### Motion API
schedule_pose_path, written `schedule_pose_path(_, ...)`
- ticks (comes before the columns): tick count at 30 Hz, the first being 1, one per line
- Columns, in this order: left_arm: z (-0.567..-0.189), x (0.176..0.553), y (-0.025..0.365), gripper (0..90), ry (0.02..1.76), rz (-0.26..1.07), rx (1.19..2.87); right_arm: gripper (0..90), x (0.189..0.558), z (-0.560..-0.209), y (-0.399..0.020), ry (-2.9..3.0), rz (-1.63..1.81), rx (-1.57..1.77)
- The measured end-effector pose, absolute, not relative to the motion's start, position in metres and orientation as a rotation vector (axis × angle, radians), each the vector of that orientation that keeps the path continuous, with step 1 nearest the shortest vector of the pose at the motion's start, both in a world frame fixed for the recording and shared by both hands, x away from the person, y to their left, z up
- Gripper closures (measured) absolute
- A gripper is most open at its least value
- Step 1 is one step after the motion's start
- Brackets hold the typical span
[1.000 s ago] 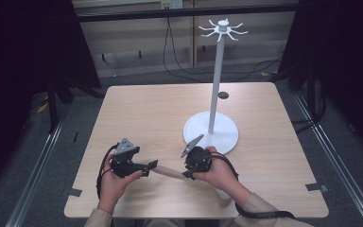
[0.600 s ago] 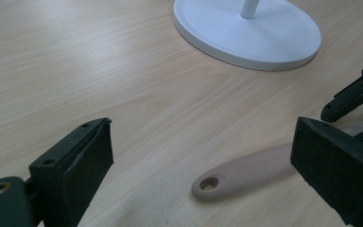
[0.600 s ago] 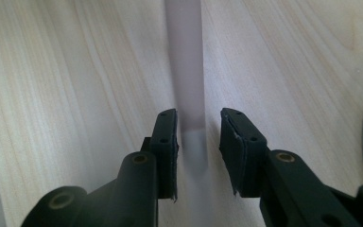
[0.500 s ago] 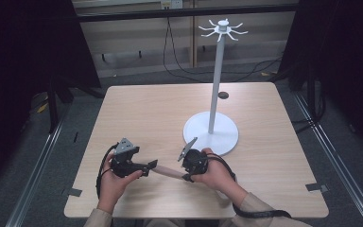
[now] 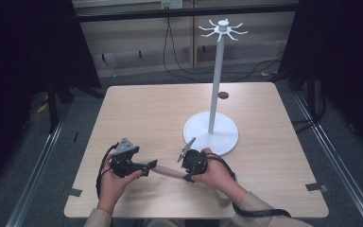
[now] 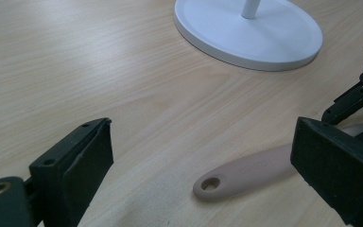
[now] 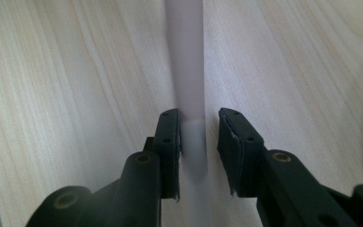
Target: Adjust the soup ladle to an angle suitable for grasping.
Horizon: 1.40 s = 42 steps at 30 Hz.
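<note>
Though set astride the pink handle (image 7: 185, 56), not clamped on it: right tongs (image 7: 199, 127) released, gap showing at one pad. Lies flat on the tabletop (image 5: 160, 109), near the white stand (image 5: 211, 135), long axis running from right tongs toward left tongs (image 6: 203, 137). Left tongs gaping wide, holed end just ahead. Nearer by far: right. Probably needs only squeezing shut.

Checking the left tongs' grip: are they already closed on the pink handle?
No: the left tongs stand wide open, the pink handle lying untouched between them.
</note>
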<state>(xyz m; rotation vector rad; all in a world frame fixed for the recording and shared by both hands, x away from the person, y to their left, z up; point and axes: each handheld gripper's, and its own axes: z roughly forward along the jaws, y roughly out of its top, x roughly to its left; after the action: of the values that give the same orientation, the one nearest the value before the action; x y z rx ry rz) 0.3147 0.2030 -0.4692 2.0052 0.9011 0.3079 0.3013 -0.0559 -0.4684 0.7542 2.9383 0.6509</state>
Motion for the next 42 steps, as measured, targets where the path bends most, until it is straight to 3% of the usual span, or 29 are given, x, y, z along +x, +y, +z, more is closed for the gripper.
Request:
schedule_pose_path(6,-0.469,0.315,0.204,6.5,0.901,0.309,2.006,70.4,0.302,-0.470,-0.054,2.957,0.605,0.716)
schedule_pose_path(13,-0.469,0.315,0.205,6.5,0.907,0.322,2.007,77.7,0.301,-0.472,-0.051,2.970,0.566,0.685)
schedule_pose_path(42,-0.471,0.315,0.203,6.3,0.907,0.302,2.003,78.5,0.304,-0.444,-0.093,2.735,0.882,0.918)
